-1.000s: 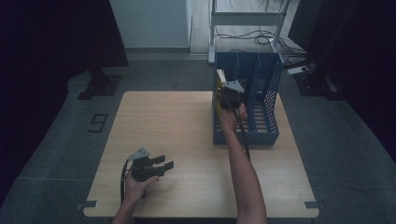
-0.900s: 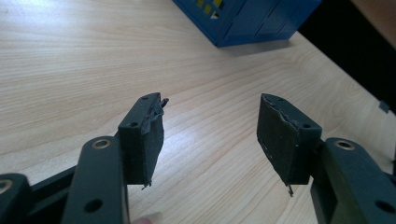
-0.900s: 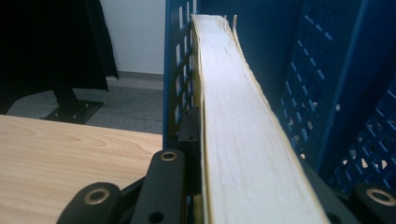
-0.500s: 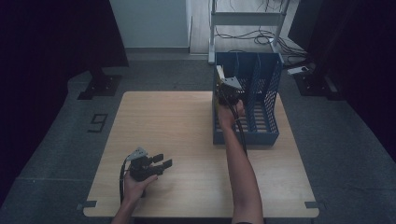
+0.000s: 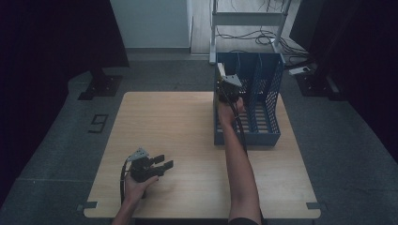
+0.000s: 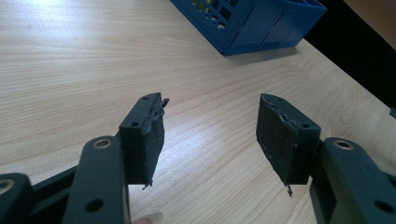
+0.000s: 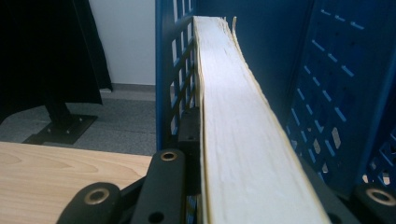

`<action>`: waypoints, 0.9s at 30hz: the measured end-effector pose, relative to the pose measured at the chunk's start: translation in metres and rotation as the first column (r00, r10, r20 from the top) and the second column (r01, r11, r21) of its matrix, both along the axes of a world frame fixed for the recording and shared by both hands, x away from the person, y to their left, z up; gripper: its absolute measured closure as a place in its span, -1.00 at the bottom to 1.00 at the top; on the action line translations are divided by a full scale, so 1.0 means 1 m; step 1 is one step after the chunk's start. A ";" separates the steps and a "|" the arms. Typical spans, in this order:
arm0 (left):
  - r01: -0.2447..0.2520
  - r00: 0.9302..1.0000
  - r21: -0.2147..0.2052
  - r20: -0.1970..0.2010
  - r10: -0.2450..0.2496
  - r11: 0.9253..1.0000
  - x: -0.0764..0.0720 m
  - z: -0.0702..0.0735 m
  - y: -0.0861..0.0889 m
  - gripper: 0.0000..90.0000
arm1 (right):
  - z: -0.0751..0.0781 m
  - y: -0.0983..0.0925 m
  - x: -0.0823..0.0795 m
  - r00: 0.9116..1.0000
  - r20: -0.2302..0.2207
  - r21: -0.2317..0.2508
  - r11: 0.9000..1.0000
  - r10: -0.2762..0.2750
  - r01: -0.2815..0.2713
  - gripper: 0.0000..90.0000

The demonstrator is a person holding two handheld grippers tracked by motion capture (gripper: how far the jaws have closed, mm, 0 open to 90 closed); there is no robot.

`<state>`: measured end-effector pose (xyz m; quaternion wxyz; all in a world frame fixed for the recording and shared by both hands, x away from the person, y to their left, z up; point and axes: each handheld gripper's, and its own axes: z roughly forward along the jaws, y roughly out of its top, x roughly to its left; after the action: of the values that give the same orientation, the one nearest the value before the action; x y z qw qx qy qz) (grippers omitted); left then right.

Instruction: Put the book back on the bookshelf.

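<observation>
From the high view, a person's right arm stretches forward across a wooden table, holding the right gripper at the left-hand slot of a blue rack at the table's far right; a pale book stands up from the gripper, inside or just at that slot. The risk I see is the book catching the slot's wall or a divider on the way down and twisting in the grip, or tipping over if let go before it rests on the rack's floor. The left hand lies low near the table's front edge, well apart from the rack, its left gripper pointing right with jaws spread. In the left gripper view, the two black pads stand wide apart over bare wood with nothing between them, and the rack's corner shows farther off. In the right gripper view, the jaws are pinching the book, whose cream page edge runs away from the camera, close beside the rack's perforated left wall, with a blue divider to its right. The gap on the wall side looks narrow, so a small sideways drift could scrape the cover against it.
</observation>
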<state>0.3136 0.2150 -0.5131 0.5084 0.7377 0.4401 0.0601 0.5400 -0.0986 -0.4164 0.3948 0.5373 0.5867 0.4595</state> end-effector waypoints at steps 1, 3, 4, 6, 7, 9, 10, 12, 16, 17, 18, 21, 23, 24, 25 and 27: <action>0.002 1.000 0.001 -0.001 -0.002 1.000 0.000 0.000 0.000 -0.08 | 0.000 0.000 0.001 1.000 0.002 0.001 1.000 0.000 0.000 0.66; 0.004 1.000 0.004 -0.004 -0.004 1.000 0.000 -0.001 -0.001 -0.08 | -0.002 -0.001 0.002 1.000 0.007 0.004 1.000 -0.002 0.002 0.66; 0.004 1.000 0.004 -0.004 -0.004 1.000 0.000 -0.001 -0.001 -0.08 | -0.002 -0.001 0.002 1.000 0.007 0.004 1.000 -0.002 0.002 0.66; 0.009 1.000 0.007 -0.005 -0.009 1.000 0.000 -0.001 -0.002 -0.08 | -0.004 -0.001 0.004 1.000 0.007 0.004 1.000 -0.001 0.001 0.66; 0.011 1.000 0.007 -0.005 -0.011 1.000 0.001 -0.002 -0.002 -0.08 | -0.005 -0.001 0.005 1.000 0.005 0.002 1.000 0.000 0.000 0.66; 0.013 1.000 0.007 -0.007 -0.013 1.000 0.001 -0.002 -0.003 -0.08 | -0.010 0.002 0.006 1.000 0.001 -0.014 1.000 0.004 -0.004 0.66; 0.013 1.000 0.007 -0.007 -0.013 1.000 0.001 -0.002 -0.003 -0.08 | -0.010 0.002 0.006 1.000 0.001 -0.014 1.000 0.004 -0.004 0.66; 0.014 1.000 0.009 -0.008 -0.014 1.000 0.000 -0.002 -0.003 -0.08 | -0.010 0.003 0.006 1.000 0.002 -0.015 1.000 0.003 -0.003 0.65; 0.020 1.000 0.008 -0.009 -0.020 1.000 0.000 -0.002 -0.004 -0.08 | -0.011 0.001 0.006 1.000 0.001 -0.013 1.000 0.024 -0.024 0.63; 0.026 1.000 0.011 -0.011 -0.026 1.000 0.000 -0.003 -0.005 -0.08 | -0.010 -0.001 0.005 0.999 -0.001 -0.010 0.999 0.040 -0.040 0.59; 0.026 1.000 0.011 -0.011 -0.026 1.000 0.000 -0.003 -0.005 -0.08 | -0.010 -0.001 0.005 0.999 -0.001 -0.010 0.999 0.040 -0.040 0.59; 0.036 0.999 0.017 -0.015 -0.035 0.999 -0.001 -0.003 -0.008 -0.08 | -0.011 -0.006 0.004 0.998 -0.004 -0.017 0.998 0.057 -0.057 0.47; 0.041 0.999 0.018 -0.015 -0.040 0.999 -0.001 -0.003 -0.009 -0.08 | -0.010 -0.008 0.002 0.998 -0.005 -0.028 0.997 0.067 -0.068 0.43; 0.042 0.999 0.018 -0.014 -0.042 0.999 -0.001 -0.003 -0.010 -0.08 | -0.010 -0.008 0.002 0.998 -0.005 -0.028 0.997 0.067 -0.068 0.43; 0.045 0.999 0.017 -0.014 -0.044 0.999 -0.001 -0.003 -0.010 -0.08 | -0.010 -0.009 0.001 0.997 -0.006 -0.027 0.997 0.072 -0.072 0.41; 0.040 0.999 0.014 -0.015 -0.040 0.999 -0.001 -0.003 -0.009 -0.09 | -0.009 -0.012 -0.002 0.997 0.004 -0.034 0.997 0.075 -0.075 0.25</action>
<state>0.3129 0.2060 -0.5158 0.5011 0.7503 0.4285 0.0476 0.5382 -0.1101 -0.4251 0.3878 0.5069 0.6132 0.4654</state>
